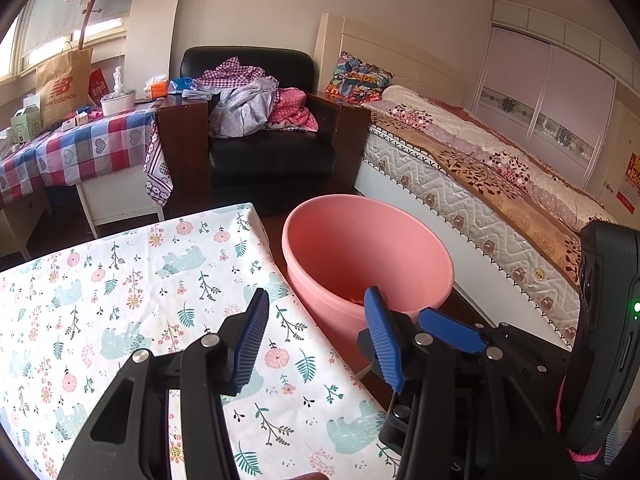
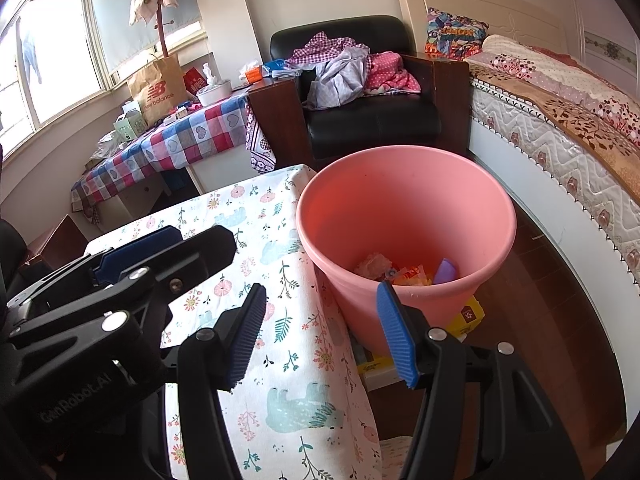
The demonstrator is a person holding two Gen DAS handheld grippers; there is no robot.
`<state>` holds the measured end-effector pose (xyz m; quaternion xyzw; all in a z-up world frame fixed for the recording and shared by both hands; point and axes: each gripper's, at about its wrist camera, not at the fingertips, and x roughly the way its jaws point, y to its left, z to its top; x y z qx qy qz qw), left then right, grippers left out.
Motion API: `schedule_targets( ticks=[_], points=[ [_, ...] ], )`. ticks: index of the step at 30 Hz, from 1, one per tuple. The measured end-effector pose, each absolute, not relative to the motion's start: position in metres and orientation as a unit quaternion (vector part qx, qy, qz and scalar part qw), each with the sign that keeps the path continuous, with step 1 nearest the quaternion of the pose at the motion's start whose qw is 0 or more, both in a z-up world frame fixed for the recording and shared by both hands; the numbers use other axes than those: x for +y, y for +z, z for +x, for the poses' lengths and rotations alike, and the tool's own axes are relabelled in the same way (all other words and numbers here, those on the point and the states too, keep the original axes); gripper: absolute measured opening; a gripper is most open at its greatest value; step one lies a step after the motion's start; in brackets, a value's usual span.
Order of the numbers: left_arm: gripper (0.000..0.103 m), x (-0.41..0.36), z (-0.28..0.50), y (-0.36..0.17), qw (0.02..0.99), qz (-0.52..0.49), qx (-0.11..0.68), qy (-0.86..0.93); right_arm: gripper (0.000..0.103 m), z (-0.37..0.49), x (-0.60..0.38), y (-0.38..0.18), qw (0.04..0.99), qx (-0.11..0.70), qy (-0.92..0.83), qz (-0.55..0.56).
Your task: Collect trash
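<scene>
Pink bin (image 2: 404,216): stands on the dark wood floor (image 2: 560,320) just right of the table, between table and bed, its mouth open upward. Trash (image 2: 404,272): lies in the bottom of the bin, a crumpled pale wad, orange wrappers and a small purple piece, seen in the right wrist view; in the left wrist view only an orange scrap shows past the near rim. Table (image 1: 120,280): near left, covered with a white cloth printed with flowers, leaves and pale bears, its right edge beside the bin. Left gripper (image 1: 316,320): over the table's right edge, blue pads standing wide apart, nothing between them. Right gripper (image 2: 320,320): just right of the left one, over the table edge and the bin's near rim, blue pads parted about halfway, nothing between them. Yellow boxes (image 2: 466,316): on the floor at the bin's foot, partly hidden. Black armchair (image 1: 264,128): far centre, heaped with clothes (image 1: 256,104). Bed (image 1: 480,168): right side, with patterned quilt and a bright pillow (image 1: 356,80) at the headboard. Side table (image 1: 80,148): far left under the window, checked cloth, carrying a brown paper bag (image 1: 62,84), a white bowl and small boxes.
</scene>
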<state>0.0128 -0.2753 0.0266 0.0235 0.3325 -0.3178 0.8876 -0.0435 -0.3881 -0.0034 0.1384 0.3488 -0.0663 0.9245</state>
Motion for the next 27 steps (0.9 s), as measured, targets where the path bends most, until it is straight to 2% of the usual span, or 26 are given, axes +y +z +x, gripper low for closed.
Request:
schedule_targets(
  ticks=[27],
  points=[
    [0.045, -0.2805, 0.0094, 0.0230, 0.885, 0.028, 0.338, -0.319, 0.058, -0.0442, -0.3865, -0.0053, 0.924, 0.351, -0.065, 0.138]
  ],
)
